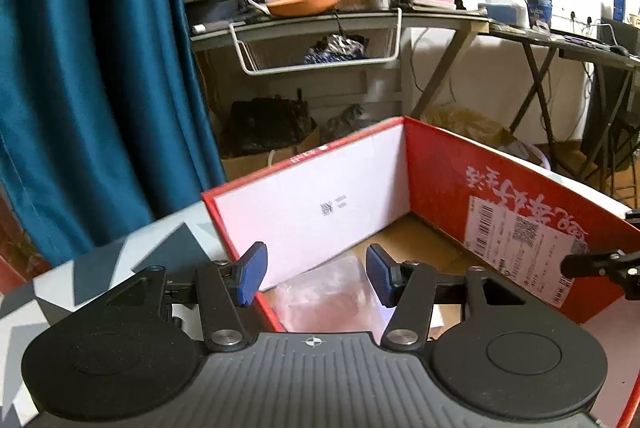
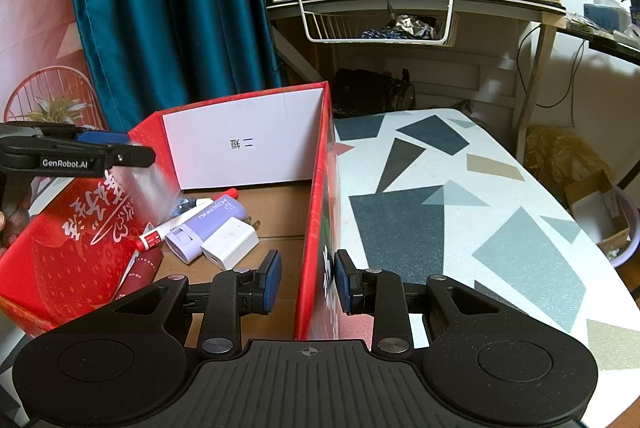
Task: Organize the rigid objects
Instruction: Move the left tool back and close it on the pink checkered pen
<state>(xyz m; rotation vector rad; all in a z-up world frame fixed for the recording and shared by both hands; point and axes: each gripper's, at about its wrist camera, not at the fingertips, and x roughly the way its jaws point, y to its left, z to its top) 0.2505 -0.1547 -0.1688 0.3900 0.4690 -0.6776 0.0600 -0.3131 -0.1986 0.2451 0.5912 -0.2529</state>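
Left wrist view: left claw hangs over the near corner of the red box, jaws apart. A clear plastic bag shows between the blue pads. Pads don't look pressed on it here, though the view is blurry, so hard to be sure. The box's white wall runs from 9 to 1 o'clock past the fingertips. Right claw's tip pokes in at 3 o'clock.

Right wrist view: right claw straddles the box's right-hand wall. One pad is inside the box and one outside over the patterned table. Gap is narrow, but I see daylight on both sides, so not clamped. Inside the box at 10–11 o'clock of the claw: white charger, lilac tube, red-capped tube, close together on the cardboard floor. Left claw sits at 9 o'clock, with the clear bag hanging from its tip over the box.
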